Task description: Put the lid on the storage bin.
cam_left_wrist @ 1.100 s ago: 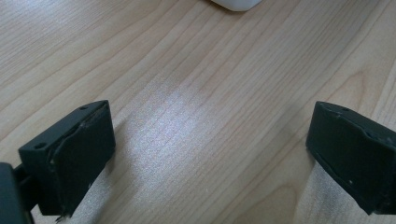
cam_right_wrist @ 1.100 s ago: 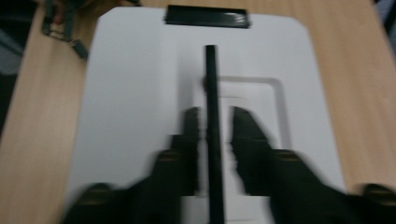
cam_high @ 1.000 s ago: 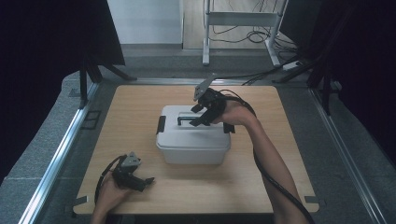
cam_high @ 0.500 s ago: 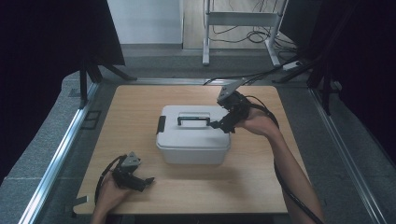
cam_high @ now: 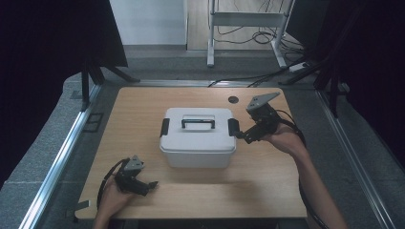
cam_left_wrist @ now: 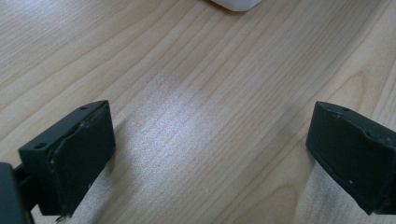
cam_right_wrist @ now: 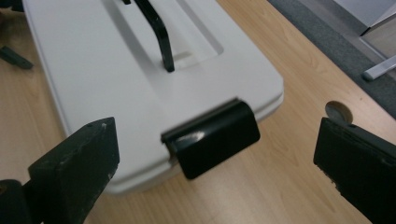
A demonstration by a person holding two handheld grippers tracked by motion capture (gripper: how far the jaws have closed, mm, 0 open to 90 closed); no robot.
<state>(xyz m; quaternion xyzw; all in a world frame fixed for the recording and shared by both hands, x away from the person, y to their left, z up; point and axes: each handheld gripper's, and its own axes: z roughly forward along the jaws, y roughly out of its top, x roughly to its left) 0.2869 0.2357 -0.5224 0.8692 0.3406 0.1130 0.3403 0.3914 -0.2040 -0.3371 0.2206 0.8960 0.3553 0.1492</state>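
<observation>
White box (cam_high: 198, 138) mid-table (cam_high: 143, 102), lid on, handle (cam_high: 197, 123) lying flat in its recess; black latches at both ends, right latch (cam_right_wrist: 212, 136) down over the lid's edge. Right gripper (cam_high: 240, 135) level at that latch, jaws just opened wide, nothing between them yet; apparently lined up to straddle the latch and flip it free. Left gripper (cam_high: 152, 184) resting on the near left of the table, well apart from the box, jaws spread and empty; likely waiting for the left latch (cam_high: 165, 127).
</observation>
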